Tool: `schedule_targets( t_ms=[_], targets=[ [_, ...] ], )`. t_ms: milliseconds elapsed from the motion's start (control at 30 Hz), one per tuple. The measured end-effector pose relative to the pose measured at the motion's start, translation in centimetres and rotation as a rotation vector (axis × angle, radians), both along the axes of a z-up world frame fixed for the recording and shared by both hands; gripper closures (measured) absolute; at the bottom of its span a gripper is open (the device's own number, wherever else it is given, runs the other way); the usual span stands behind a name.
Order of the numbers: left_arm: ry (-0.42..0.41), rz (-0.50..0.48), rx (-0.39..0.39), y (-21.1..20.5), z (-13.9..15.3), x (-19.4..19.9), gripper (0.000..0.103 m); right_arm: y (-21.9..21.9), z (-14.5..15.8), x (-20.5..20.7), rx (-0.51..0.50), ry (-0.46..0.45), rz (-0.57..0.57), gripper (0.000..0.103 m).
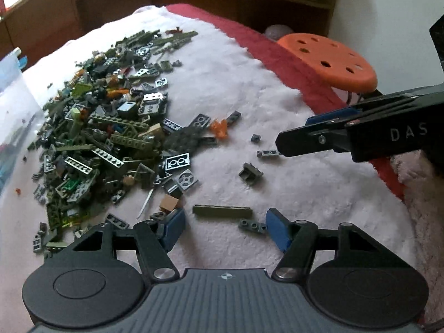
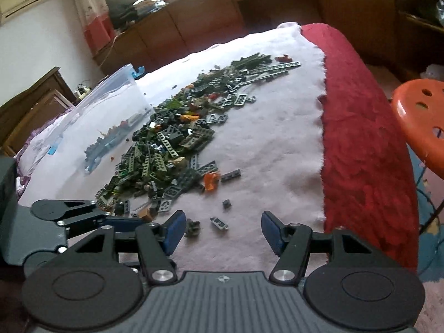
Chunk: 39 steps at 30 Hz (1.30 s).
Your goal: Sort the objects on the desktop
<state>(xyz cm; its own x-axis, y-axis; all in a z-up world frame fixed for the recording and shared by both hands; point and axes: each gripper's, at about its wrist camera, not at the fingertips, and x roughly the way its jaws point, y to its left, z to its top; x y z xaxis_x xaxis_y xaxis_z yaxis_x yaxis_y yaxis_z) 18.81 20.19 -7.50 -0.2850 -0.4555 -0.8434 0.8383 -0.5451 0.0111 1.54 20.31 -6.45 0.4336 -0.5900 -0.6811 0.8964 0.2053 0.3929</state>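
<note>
Olive, grey and black building bricks (image 1: 111,127) lie heaped on a white fleecy blanket (image 1: 249,88) spread over a red cover (image 2: 360,152), with a clear plastic bin (image 2: 111,105) beside the pile. Both claws stand partly open and empty. Between the blue pads of the left claw (image 1: 224,229) lie a long olive beam (image 1: 222,211) and a small grey plate (image 1: 252,225). The right claw (image 2: 223,229) hovers over stray pieces, a small grey brick (image 2: 219,223) ahead of its gap. An orange stool (image 1: 330,58) stands beyond the cover's edge.
</note>
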Motion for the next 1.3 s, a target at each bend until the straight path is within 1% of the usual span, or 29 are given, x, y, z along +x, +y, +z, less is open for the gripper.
schedule_targets(
  t_ms=[133, 200, 267, 333, 533, 667, 767, 867, 933, 1000, 1033, 1067, 1133, 1167, 1200, 1267, 1300],
  targets=[
    [-0.040, -0.052, -0.035, 0.0, -0.5, -1.0, 0.037, -0.2, -0.2, 0.2, 0.002, 0.008, 0.012, 0.040],
    [-0.033, -0.057, -0.036, -0.1, -0.5, -1.0, 0.038, -0.3, -0.3, 0.2, 0.005, 0.009, 0.011, 0.040],
    [-0.016, -0.058, -0.031, -0.1, -0.5, -1.0, 0.043, -0.4, -0.5, 0.3, 0.008, 0.011, 0.009, 0.040],
    [0.004, -0.062, -0.025, -0.1, -0.4, -0.8, 0.055, -0.6, -0.6, 0.3, 0.010, 0.015, 0.008, 0.040],
    [0.046, -0.039, -0.014, 0.0, 0.0, -0.4, 0.056, -0.8, -0.8, 0.3, 0.014, 0.028, 0.004, 0.040],
    [0.045, 0.002, -0.036, 0.4, 1.4, 0.4, 0.056, -0.7, -0.7, 0.4, 0.000, 0.037, 0.003, 0.040],
    [0.038, 0.049, -0.066, 0.5, 3.0, 1.4, 0.056, -0.3, -0.4, 0.7, -0.038, 0.064, 0.012, 0.040],
    [0.085, 0.114, -0.074, 0.1, 4.6, 3.1, 0.056, 0.3, 0.0, 1.8, -0.085, 0.107, 0.061, 0.041],
    [0.114, 0.150, -0.084, -0.1, 5.3, 4.1, 0.055, 0.8, 0.2, 3.1, -0.113, 0.161, 0.115, 0.041],
    [0.132, 0.181, -0.080, -0.2, 5.0, 4.8, 0.055, 1.2, 0.3, 4.6, -0.139, 0.220, 0.172, 0.045],
    [0.141, 0.197, -0.077, -0.3, 4.8, 5.1, 0.055, 1.4, 0.3, 5.4, -0.152, 0.249, 0.199, 0.050],
    [0.150, 0.213, -0.074, -0.4, 4.6, 5.5, 0.055, 1.5, 0.3, 6.0, -0.163, 0.272, 0.222, 0.052],
    [0.159, 0.240, -0.052, -0.7, 3.9, 5.8, 0.055, 1.6, 0.1, 7.0, -0.173, 0.298, 0.253, 0.055],
    [0.157, 0.245, -0.047, -0.8, 3.7, 5.8, 0.055, 1.5, 0.1, 7.4, -0.175, 0.308, 0.264, 0.059],
    [0.153, 0.246, -0.045, -1.0, 3.4, 5.8, 0.055, 1.4, -0.1, 7.7, -0.170, 0.311, 0.267, 0.060],
    [0.147, 0.245, -0.043, -1.2, 3.1, 5.6, 0.055, 1.0, -0.5, 8.0, -0.161, 0.313, 0.267, 0.067],
    [0.146, 0.241, -0.044, -1.2, 3.1, 5.6, 0.055, 0.8, -0.7, 8.1, -0.155, 0.313, 0.264, 0.068]
  ],
)
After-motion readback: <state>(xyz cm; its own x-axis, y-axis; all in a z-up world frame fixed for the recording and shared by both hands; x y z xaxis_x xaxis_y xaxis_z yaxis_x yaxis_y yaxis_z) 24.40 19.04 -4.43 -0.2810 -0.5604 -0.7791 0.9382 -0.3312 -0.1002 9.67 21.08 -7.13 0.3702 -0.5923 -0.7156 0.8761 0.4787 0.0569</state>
